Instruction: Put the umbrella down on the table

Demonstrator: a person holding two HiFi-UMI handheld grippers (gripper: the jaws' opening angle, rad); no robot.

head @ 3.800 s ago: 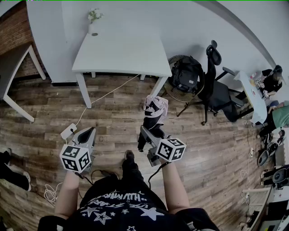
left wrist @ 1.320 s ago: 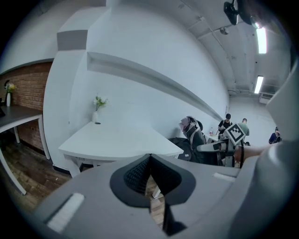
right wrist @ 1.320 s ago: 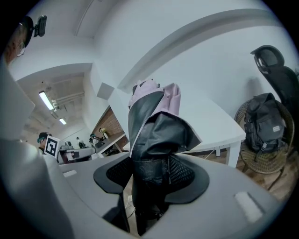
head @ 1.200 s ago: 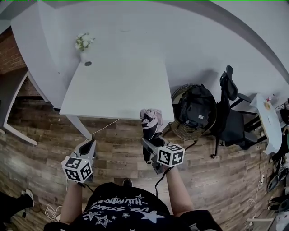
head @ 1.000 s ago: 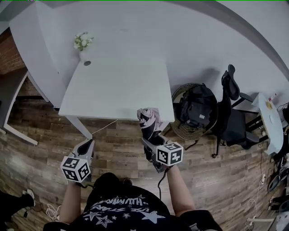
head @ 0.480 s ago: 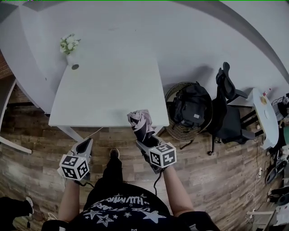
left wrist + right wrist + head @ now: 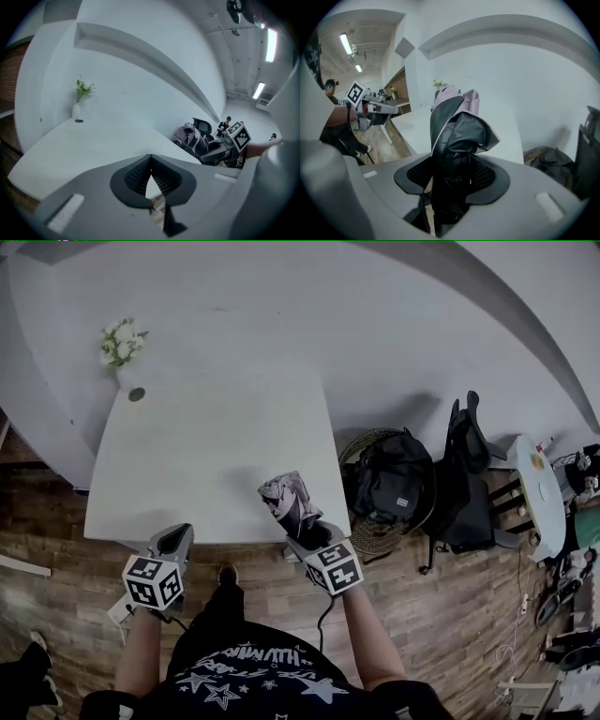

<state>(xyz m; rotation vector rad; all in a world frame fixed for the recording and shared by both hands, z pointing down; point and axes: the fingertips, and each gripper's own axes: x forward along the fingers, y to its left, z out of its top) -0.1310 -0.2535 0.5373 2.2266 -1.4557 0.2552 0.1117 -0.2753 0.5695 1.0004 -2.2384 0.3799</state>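
Gripping the folded umbrella point(image 7: 289, 505) by its dark lower part, the jaws of the right gripper point(image 7: 306, 532) are clamped on it. The umbrella is held tilted over the near right edge of the white tabletop point(image 7: 216, 446), at the lower centre of the head view. The jaws of the left gripper point(image 7: 174, 540), at lower left, are closed on nothing. A white vase point(image 7: 132, 390) with flowers point(image 7: 120, 341) in it is set at the tabletop's upper left corner. A backpack point(image 7: 389, 479) is seen in a round basket point(image 7: 367, 538) at the right.
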